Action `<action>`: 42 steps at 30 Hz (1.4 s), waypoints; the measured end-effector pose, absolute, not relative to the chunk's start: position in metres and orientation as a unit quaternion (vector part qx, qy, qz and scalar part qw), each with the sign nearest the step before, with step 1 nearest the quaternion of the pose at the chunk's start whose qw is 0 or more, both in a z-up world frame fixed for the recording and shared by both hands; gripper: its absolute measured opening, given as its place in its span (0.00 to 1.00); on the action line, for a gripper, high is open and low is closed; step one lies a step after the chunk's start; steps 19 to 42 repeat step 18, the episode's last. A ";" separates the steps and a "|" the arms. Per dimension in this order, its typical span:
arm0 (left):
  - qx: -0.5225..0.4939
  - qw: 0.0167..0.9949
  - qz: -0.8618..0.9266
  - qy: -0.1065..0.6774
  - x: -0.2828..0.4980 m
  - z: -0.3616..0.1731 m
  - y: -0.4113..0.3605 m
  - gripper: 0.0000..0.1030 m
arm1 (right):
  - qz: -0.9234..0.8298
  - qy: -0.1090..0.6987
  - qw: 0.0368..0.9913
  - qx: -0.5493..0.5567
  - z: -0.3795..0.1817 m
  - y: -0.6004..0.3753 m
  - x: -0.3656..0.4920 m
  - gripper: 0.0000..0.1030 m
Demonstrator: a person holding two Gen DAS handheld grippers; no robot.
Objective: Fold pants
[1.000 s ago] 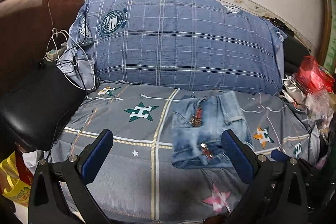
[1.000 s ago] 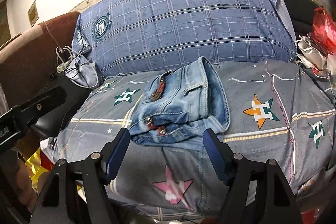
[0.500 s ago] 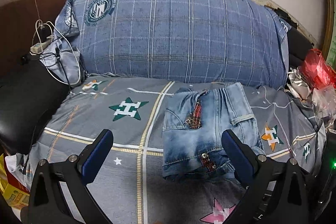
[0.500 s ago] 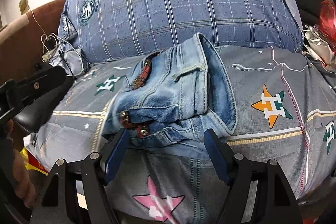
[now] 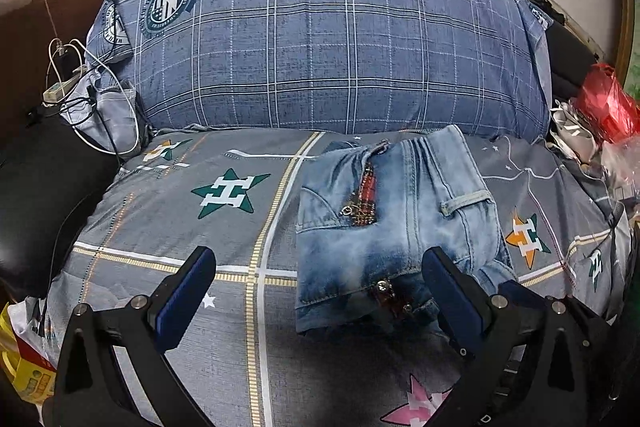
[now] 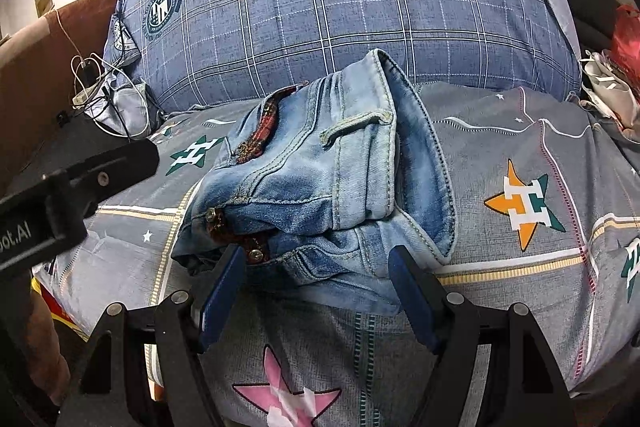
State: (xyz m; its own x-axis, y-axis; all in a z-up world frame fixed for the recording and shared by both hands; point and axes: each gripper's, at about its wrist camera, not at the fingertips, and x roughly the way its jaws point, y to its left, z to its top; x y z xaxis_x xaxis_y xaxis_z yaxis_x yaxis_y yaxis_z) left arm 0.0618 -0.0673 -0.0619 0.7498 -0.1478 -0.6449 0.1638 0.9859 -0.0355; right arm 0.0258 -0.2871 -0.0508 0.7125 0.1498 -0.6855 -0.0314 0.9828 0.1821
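Note:
Light blue denim pants (image 5: 384, 227) lie folded in a compact bundle on the grey star-print sheet (image 5: 224, 227), with a red plaid trim and metal studs showing. In the right wrist view the pants (image 6: 320, 179) fill the middle, waistband edge raised. My left gripper (image 5: 320, 291) is open and empty, its right finger at the bundle's near right edge. My right gripper (image 6: 320, 279) is open and empty, its fingers astride the bundle's near edge. The left gripper's body (image 6: 72, 187) shows at the left of the right wrist view.
A big blue plaid pillow (image 5: 332, 35) lies behind the pants. White cables and a charger (image 5: 68, 83) hang at the left by a brown and black sofa arm (image 5: 36, 155). Red and white plastic bags (image 5: 604, 107) sit at the right. A yellow bag (image 5: 20, 367) is low left.
Both grippers have moved forward toward the folded pants, which now look larger and nearer. Both stay open. The pants have not visibly moved.

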 end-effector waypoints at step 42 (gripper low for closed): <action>0.025 0.934 -0.075 0.350 0.057 -0.064 -0.068 1.00 | 0.051 0.377 0.922 0.077 -0.049 -0.278 0.021 0.76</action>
